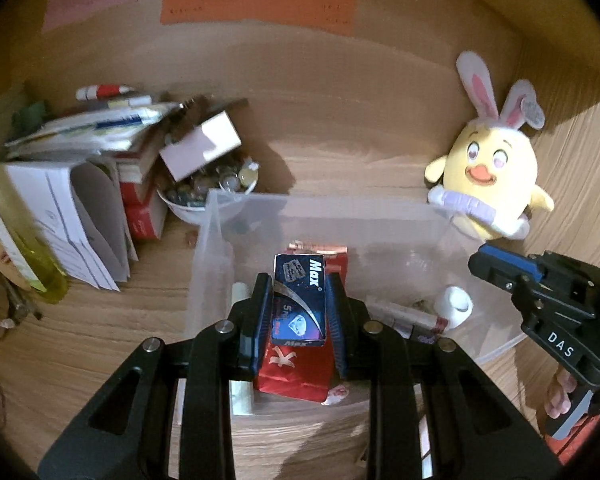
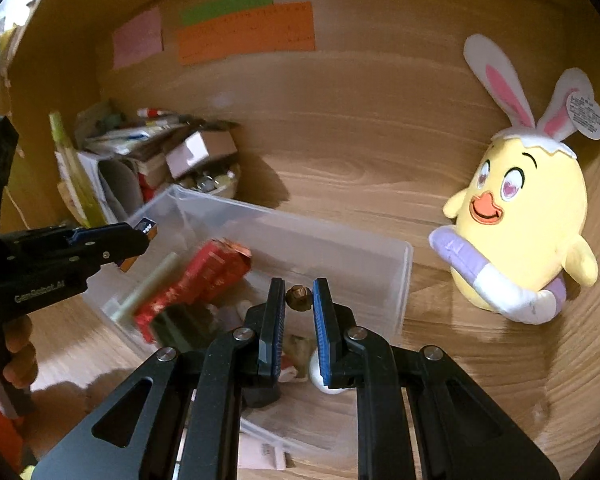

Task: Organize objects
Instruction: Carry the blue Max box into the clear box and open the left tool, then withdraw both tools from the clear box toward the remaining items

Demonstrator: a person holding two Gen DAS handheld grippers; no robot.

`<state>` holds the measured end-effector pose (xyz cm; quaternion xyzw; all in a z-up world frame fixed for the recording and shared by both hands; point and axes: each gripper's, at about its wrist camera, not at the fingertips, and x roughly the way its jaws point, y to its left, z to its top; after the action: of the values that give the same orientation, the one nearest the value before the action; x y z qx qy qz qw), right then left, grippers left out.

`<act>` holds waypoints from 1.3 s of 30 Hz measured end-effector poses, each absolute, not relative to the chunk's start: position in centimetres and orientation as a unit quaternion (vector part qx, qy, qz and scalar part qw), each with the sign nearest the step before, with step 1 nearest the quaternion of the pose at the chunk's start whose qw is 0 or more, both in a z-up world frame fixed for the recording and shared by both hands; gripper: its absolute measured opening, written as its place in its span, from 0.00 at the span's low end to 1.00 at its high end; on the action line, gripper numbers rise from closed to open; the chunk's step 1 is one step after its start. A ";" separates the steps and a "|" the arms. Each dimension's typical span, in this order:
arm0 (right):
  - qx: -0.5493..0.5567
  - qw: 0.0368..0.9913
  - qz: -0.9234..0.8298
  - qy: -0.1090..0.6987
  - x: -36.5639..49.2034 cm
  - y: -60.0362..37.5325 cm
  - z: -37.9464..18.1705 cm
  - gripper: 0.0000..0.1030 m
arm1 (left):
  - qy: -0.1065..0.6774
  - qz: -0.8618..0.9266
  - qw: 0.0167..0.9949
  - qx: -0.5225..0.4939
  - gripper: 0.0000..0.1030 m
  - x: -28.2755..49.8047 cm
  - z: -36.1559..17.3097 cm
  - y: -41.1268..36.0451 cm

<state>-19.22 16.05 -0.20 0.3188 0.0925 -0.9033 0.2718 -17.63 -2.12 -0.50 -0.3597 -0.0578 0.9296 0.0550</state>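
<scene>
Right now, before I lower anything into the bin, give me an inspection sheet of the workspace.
Surface: wooden desk, wood panel behind it.
Job's things: clear plastic bin holding a red packet, a pale stick and a small white cup.
Clutter: stack of papers and books, bowl of small items with a small box on top, yellow plush chick.
Grippers: left hand-held gripper shut on a blue Max box over the bin; right hand-held gripper shut on a small brown object.
Cables: nothing seen.
Surroundings: pink, green and orange paper notes on the panel.
</scene>
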 end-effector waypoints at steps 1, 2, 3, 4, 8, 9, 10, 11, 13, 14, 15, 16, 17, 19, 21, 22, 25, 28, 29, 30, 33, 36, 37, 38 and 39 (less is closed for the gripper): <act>0.321 0.270 -0.903 0.095 -19.3 16.0 -0.4 0.12 | -0.057 0.927 0.056 -0.366 0.26 -17.9 -0.9 -2.0; 0.324 0.267 -0.903 0.097 -19.4 16.0 -0.6 0.12 | -0.058 0.926 0.056 -0.369 0.26 -18.0 -1.0 -2.1; 0.326 0.263 -0.903 0.100 -19.6 15.9 -0.7 0.12 | -0.058 0.925 0.057 -0.372 0.26 -18.1 -1.2 -2.0; 0.327 0.260 -0.903 0.103 -19.7 15.9 -0.9 0.12 | -0.058 0.923 0.058 -0.376 0.26 -18.2 -1.4 -2.0; 0.337 0.255 -0.900 0.109 -20.1 15.8 -1.5 0.12 | -0.059 0.920 0.063 -0.383 0.26 -18.2 -1.5 -1.8; 0.339 0.254 -0.899 0.110 -20.2 15.8 -1.6 0.12 | -0.059 0.920 0.064 -0.383 0.26 -18.2 -1.5 -1.8; 0.340 0.253 -0.899 0.112 -20.2 15.8 -1.6 0.12 | -0.060 0.919 0.067 -0.384 0.26 -18.2 -1.4 -1.8; 0.342 0.253 -0.898 0.113 -20.2 15.7 -1.7 0.12 | -0.062 0.918 0.070 -0.385 0.26 -18.1 -1.3 -1.8; 0.344 0.251 -0.898 0.116 -20.3 15.6 -1.9 0.12 | -0.067 0.917 0.074 -0.386 0.30 -18.0 -1.1 -1.9; 0.344 0.248 -0.898 0.119 -20.4 15.5 -2.0 0.12 | -0.070 0.917 0.076 -0.386 0.31 -17.9 -1.1 -1.9; 0.345 0.247 -0.897 0.120 -20.4 15.4 -2.0 0.12 | -0.073 0.917 0.077 -0.384 0.34 -17.7 -0.9 -2.0; 0.346 0.247 -0.897 0.122 -20.4 15.4 -2.1 0.12 | -0.075 0.918 0.077 -0.383 0.38 -17.5 -0.8 -2.1; 0.347 0.246 -0.896 0.124 -20.5 15.3 -2.2 0.12 | -0.076 0.919 0.078 -0.379 0.40 -17.2 -0.5 -2.2; 0.349 0.244 -0.896 0.128 -20.5 15.2 -2.3 0.12 | -0.076 0.921 0.079 -0.373 0.45 -16.8 -0.2 -2.2; 0.348 0.242 -0.896 0.134 -20.4 15.0 -2.4 0.12 | -0.074 0.922 0.082 -0.370 0.49 -16.3 0.2 -2.2; 0.349 0.242 -0.895 0.135 -20.4 15.0 -2.4 0.12 | -0.074 0.922 0.086 -0.370 0.53 -16.0 0.4 -2.2; 0.350 0.244 -0.894 0.136 -20.2 14.8 -2.3 0.12 | -0.071 0.924 0.091 -0.366 0.57 -15.2 0.8 -2.0; 0.344 0.244 -0.896 0.139 -19.8 14.9 -1.9 0.16 | -0.064 0.927 0.089 -0.358 0.63 -14.4 1.3 -1.8; 0.341 0.244 -0.897 0.140 -19.7 14.9 -1.7 0.19 | -0.063 0.929 0.088 -0.354 0.65 -14.0 1.5 -1.8; 0.338 0.245 -0.898 0.140 -19.5 14.9 -1.5 0.21 | -0.063 0.929 0.088 -0.353 0.66 -13.9 1.6 -1.9; 0.330 0.246 -0.900 0.142 -19.0 14.9 -1.1 0.25 | -0.057 0.932 0.087 -0.347 0.70 -13.1 2.0 -1.8; 0.322 0.249 -0.902 0.143 -18.3 14.9 -0.5 0.34 | -0.044 0.936 0.076 -0.340 0.78 -12.2 2.3 -1.5; 0.319 0.251 -0.903 0.142 -18.1 15.0 -0.3 0.40 | -0.037 0.938 0.072 -0.337 0.79 -11.8 2.4 -1.4; 0.315 0.253 -0.904 0.141 -17.7 15.1 -0.1 0.44 | -0.034 0.939 0.071 -0.335 0.79 -11.5 2.4 -1.4; 0.312 0.256 -0.904 0.140 -17.4 15.2 0.2 0.45 | -0.034 0.939 0.072 -0.335 0.79 -11.3 2.4 -1.4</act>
<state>-17.36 15.21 0.19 0.3117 0.1400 -0.9043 0.2559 -11.29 -1.41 2.38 -0.3353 -0.0338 0.9388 0.0715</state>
